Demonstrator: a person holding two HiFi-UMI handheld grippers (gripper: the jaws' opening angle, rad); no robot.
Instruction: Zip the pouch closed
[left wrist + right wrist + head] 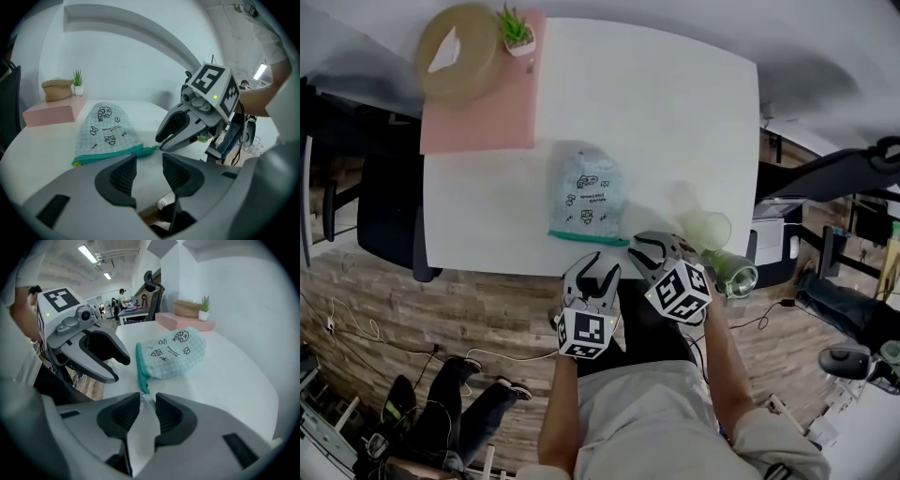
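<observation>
A pale checked pouch [586, 190] with small cartoon prints lies flat on the white table [675, 122], its teal zipper edge [588, 236] facing me. My right gripper [651, 247] hovers at the zipper's right end; in the right gripper view its jaws [147, 401] stand narrowly apart with the zipper's tail end [145, 391] between them, the pads not visibly pressing. My left gripper [598, 275] sits just off the table's front edge, below the zipper, open with nothing between its jaws [149, 161]. The pouch [108, 129] lies ahead and to the left of it.
A pink mat [483, 112] at the back left carries a tan round lidded box [459, 52] and a small potted plant [517, 30]. Green-tinted glass jars [719, 248] stand at the table's front right corner. A black chair [386, 217] stands at the left side.
</observation>
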